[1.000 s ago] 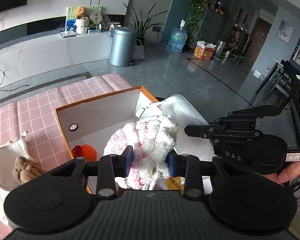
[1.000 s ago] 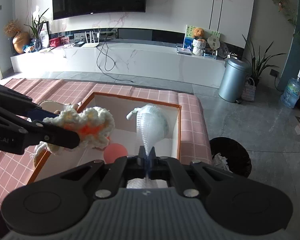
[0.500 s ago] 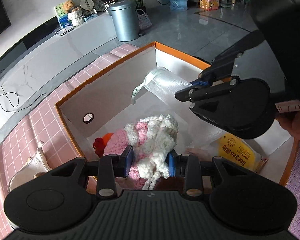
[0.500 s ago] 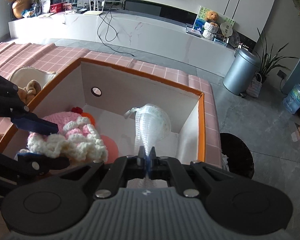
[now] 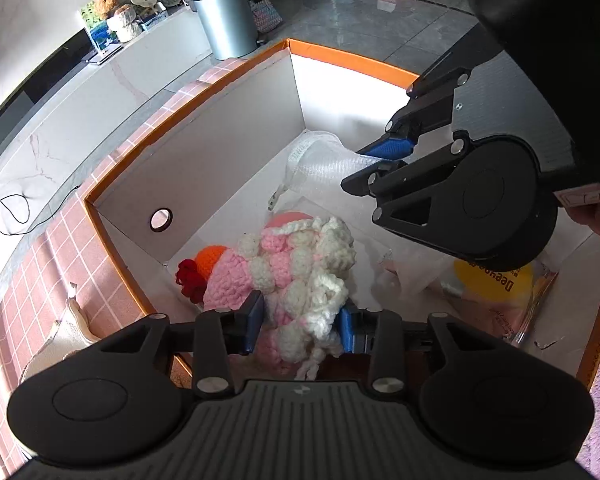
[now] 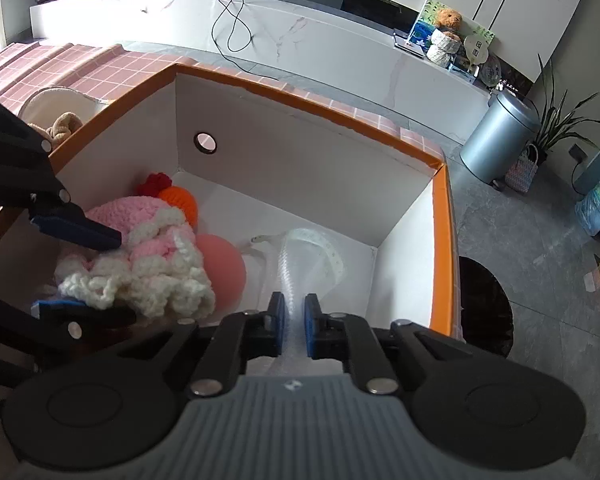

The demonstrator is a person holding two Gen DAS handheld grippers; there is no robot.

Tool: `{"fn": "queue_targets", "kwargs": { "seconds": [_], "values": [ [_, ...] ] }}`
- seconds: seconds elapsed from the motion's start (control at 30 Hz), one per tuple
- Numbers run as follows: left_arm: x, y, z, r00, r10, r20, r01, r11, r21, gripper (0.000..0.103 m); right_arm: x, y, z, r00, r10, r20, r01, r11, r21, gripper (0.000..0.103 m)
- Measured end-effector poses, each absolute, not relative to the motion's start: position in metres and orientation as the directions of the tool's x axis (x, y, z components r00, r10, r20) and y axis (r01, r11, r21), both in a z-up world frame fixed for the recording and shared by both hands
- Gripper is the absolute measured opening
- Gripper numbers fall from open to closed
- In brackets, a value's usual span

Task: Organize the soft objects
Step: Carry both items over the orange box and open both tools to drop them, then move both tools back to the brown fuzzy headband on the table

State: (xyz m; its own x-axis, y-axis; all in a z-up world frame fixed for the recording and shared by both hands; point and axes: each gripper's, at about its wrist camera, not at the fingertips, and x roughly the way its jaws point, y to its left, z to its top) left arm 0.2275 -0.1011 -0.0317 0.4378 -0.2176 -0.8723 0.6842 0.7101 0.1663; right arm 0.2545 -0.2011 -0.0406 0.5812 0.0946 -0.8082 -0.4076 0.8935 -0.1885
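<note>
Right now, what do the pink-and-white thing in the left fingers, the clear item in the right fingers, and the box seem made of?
Pink-and-white toy: chunky yarn, crocheted or knitted; looped stitches and loose strands show, matte and fuzzy.
Clear item: thin translucent plastic, probably a textured or perforated bag; it creases and lets light through.
Box: likely cardboard, matte white inside, orange rim, with a punched round hole.

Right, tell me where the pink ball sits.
In the right wrist view the pink ball lies on the floor of the orange-rimmed box, between the pink-and-white crochet toy and the bubble-wrap bag.
</note>
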Motion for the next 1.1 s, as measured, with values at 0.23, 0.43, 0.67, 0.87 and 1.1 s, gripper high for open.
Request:
{"fn": "queue_targets", "kwargs": {
  "seconds": [0.23,0.43,0.67,0.87,1.1],
  "values": [
    [0.225,-0.098,-0.026,0.459,-0.252,-0.852,0.675,0.722,0.15,0.06,0.243,-0.203,-0.034,0.609,0.089,-0.788,-0.422,0.878,-0.227,0.035],
    [0.21,-0.09,-0.006,0.506,-0.301,-0.808,0.682,0.713,0.162,0.078,0.227,-0.212,-0.015,0.67,0.098,-0.736,-0.406,0.878,-0.253,0.059],
    [0.192,-0.067,0.021,0.569,-0.378,-0.731,0.629,0.772,0.091,0.078,0.204,-0.215,0.004,0.73,0.084,-0.679,-0.348,0.9,-0.263,0.073],
    [0.171,-0.032,0.046,0.647,-0.43,-0.63,0.56,0.828,0.01,0.078,0.176,-0.2,0.024,0.768,0.136,-0.626,-0.351,0.907,-0.233,0.078],
    [0.151,0.014,0.058,0.717,-0.398,-0.573,0.45,0.891,-0.056,0.077,0.148,-0.166,0.037,0.767,0.236,-0.597,-0.389,0.91,-0.141,0.078]
  ]
}}
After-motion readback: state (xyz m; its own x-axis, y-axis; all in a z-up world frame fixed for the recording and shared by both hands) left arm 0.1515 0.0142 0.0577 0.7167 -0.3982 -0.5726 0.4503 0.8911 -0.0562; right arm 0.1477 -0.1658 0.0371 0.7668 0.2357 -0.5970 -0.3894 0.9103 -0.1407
